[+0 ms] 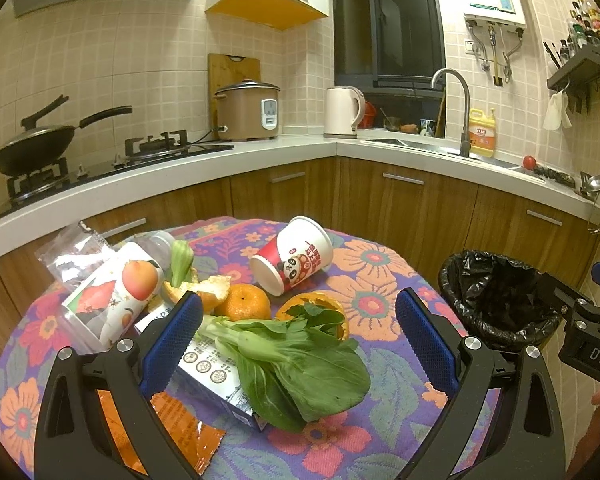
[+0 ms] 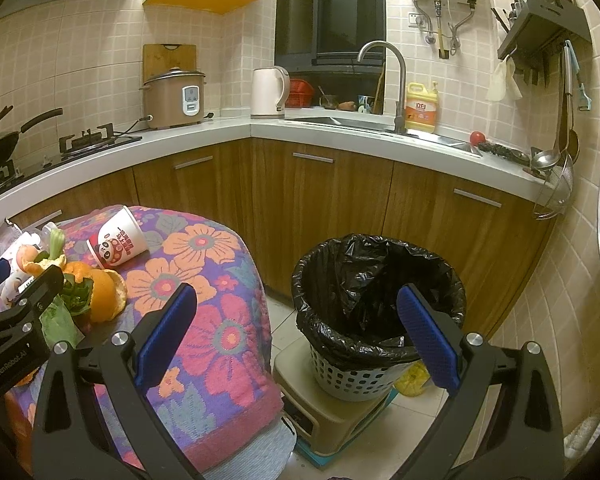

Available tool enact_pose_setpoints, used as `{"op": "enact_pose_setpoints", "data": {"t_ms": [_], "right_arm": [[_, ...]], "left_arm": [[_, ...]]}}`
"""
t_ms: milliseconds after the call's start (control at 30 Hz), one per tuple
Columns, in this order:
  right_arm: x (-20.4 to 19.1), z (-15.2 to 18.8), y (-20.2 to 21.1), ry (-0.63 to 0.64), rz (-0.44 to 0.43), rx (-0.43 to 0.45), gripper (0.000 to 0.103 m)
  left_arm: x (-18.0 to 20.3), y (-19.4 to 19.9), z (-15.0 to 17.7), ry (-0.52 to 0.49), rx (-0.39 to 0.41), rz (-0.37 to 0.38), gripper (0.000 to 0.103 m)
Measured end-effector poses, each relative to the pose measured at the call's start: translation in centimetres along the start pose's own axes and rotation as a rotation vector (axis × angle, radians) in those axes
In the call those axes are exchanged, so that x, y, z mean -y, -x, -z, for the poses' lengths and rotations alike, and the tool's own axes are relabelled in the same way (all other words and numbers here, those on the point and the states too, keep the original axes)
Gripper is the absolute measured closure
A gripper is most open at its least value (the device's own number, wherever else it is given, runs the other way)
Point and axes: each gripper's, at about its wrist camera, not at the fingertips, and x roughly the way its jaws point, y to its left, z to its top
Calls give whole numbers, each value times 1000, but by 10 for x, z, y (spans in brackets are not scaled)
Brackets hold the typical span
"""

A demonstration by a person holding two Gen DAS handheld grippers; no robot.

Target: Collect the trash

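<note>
The bin (image 2: 376,308), black-lined and looking empty, stands beyond the right gripper (image 2: 296,336), which hangs spread and holds nothing; the left gripper (image 1: 298,336), equally wide, brackets the bok choy leaf (image 1: 300,364) on a carton (image 1: 216,380); collecting seems barely begun; next, close on that leaf.

On the table (image 1: 380,264), the leafy greens (image 1: 300,360) lie over a carton (image 1: 216,376) near the front edge, with a tangerine (image 1: 244,300) just behind. A tipped cup (image 1: 292,256) lies toward the back edge. The bin (image 2: 376,300) stands off the table's right edge.
</note>
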Motion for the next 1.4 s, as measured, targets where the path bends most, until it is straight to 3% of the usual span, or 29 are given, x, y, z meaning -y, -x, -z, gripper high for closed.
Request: {"op": "enact_pose_setpoints", "data": {"t_ms": [1400], "right_arm": [[-4,-2,-2,-6,-10,-2,8]], "left_arm": [[0,-1,0,3,-1,3,9]]}}
